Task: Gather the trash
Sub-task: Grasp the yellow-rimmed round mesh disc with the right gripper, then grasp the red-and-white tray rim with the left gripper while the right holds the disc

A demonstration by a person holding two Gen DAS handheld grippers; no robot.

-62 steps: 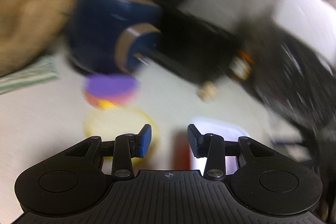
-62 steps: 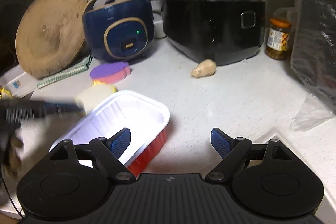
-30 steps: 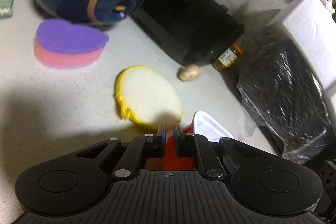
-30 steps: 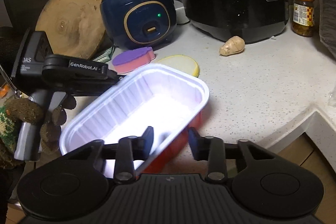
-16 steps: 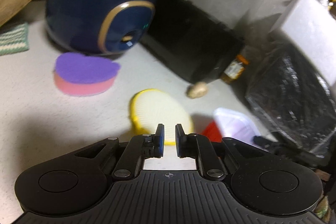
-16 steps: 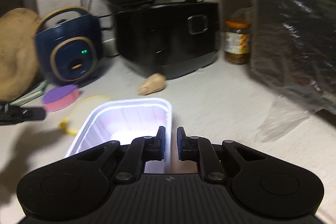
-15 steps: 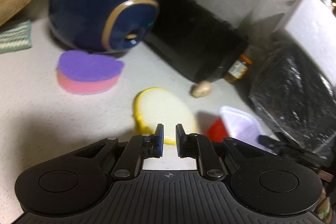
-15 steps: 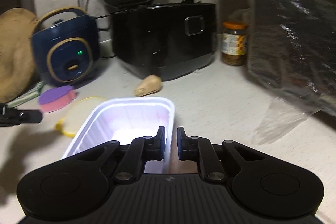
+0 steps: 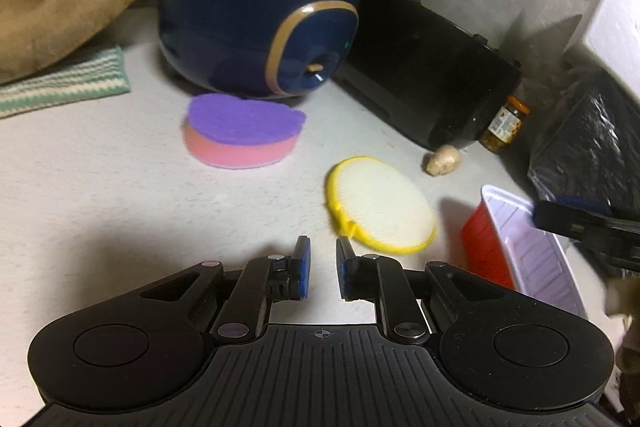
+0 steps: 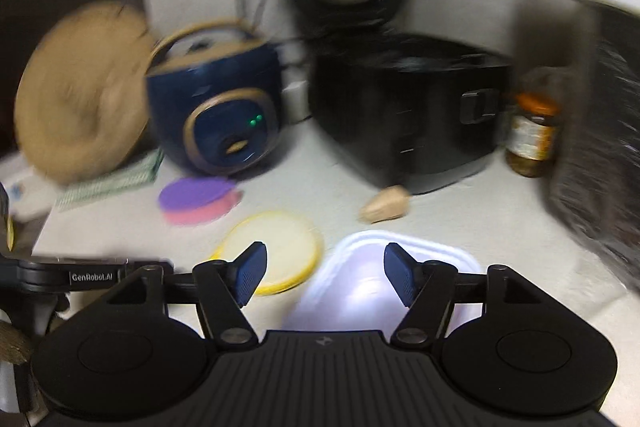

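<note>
The red-sided, white-lined thin plastic food tray (image 10: 400,267) sits on the pale speckled worktop (image 9: 100,187) w/ the right gripper (image 10: 326,275) above it, jaws just opened wide & empty, left gripper (image 9: 320,269) slightly ajar, empty; prob. light, flimsy, so grip the rim.

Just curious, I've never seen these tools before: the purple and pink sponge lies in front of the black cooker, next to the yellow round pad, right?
Not quite. The purple and pink sponge lies in front of the dark blue cooker, not the black cooker. The yellow round pad is indeed beside it. The left wrist view shows this clearly.
</note>
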